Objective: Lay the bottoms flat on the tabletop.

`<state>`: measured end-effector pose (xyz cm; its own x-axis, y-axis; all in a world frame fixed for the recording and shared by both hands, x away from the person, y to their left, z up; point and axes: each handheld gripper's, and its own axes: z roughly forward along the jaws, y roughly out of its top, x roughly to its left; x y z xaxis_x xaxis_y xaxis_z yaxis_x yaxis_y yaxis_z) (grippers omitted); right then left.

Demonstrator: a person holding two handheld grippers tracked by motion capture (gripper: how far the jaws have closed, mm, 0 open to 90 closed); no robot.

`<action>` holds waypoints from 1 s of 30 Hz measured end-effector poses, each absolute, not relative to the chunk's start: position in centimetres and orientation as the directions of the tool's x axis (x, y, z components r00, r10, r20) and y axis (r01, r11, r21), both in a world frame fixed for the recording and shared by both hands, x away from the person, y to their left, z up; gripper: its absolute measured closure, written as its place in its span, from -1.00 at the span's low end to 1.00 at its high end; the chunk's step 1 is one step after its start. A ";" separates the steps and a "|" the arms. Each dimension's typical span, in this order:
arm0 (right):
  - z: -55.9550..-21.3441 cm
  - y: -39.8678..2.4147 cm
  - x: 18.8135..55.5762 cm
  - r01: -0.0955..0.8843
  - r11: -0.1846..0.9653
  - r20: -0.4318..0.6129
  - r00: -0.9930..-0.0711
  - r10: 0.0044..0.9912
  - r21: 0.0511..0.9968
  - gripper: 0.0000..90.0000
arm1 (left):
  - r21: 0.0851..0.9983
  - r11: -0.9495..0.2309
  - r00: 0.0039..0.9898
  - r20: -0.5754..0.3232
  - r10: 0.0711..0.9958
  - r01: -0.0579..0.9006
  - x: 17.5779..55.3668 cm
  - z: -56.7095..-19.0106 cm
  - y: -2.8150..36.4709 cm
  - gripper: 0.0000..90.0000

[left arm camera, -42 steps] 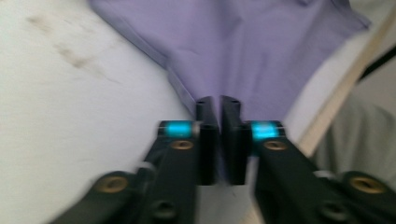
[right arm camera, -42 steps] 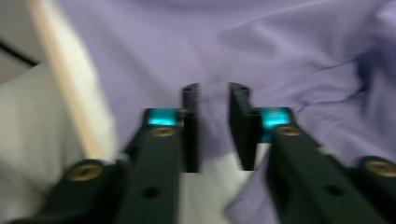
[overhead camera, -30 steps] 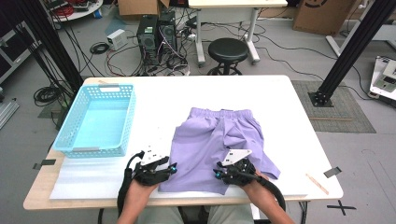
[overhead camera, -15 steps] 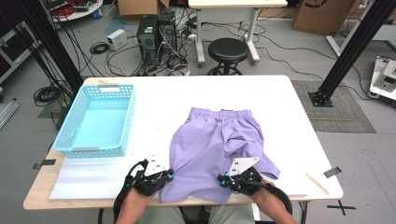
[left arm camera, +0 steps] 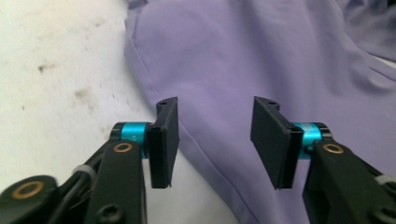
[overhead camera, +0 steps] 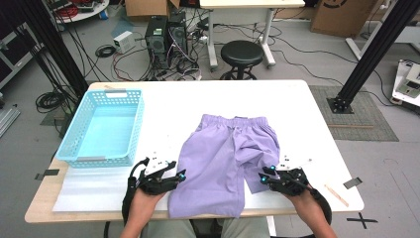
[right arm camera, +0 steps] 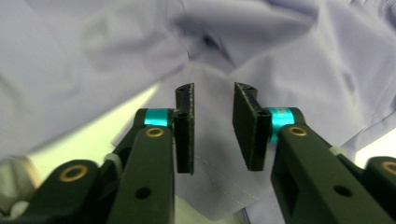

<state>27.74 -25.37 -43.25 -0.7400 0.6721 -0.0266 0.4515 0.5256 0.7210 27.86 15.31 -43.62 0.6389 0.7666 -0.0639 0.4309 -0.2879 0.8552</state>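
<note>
On the table (overhead camera: 307, 119), purple shorts (overhead camera: 223, 158) lie lengthwise, waistband far

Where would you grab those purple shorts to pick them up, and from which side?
Probably by the hems of the two legs, from the person's side of the table. The purple shorts lie flat with the waistband away and both leg ends near the table's front edge. The left gripper and right gripper sit open there, each at a leg's outer edge.
</note>
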 end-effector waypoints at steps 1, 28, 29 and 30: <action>-43.5 -25.3 27.9 0.462 0.525 -0.012 -0.743 0.670 0.715 0.48 | 0.858 -0.281 0.636 -0.068 0.768 0.431 28.2 -43.6 15.3 0.13; -41.5 -27.6 24.9 0.434 0.490 0.050 -0.785 0.618 0.756 0.59 | 0.846 -0.215 0.573 -0.123 0.811 0.487 33.0 -44.0 14.7 0.10; -41.6 -28.3 25.4 0.452 0.471 0.021 -0.738 0.674 0.757 0.58 | 0.850 -0.213 0.572 -0.122 0.811 0.482 33.1 -44.1 14.7 0.10; -41.8 -29.0 26.1 0.468 0.456 -0.010 -0.689 0.724 0.757 0.47 | 0.851 -0.210 0.571 -0.123 0.812 0.482 33.2 -44.1 14.7 0.10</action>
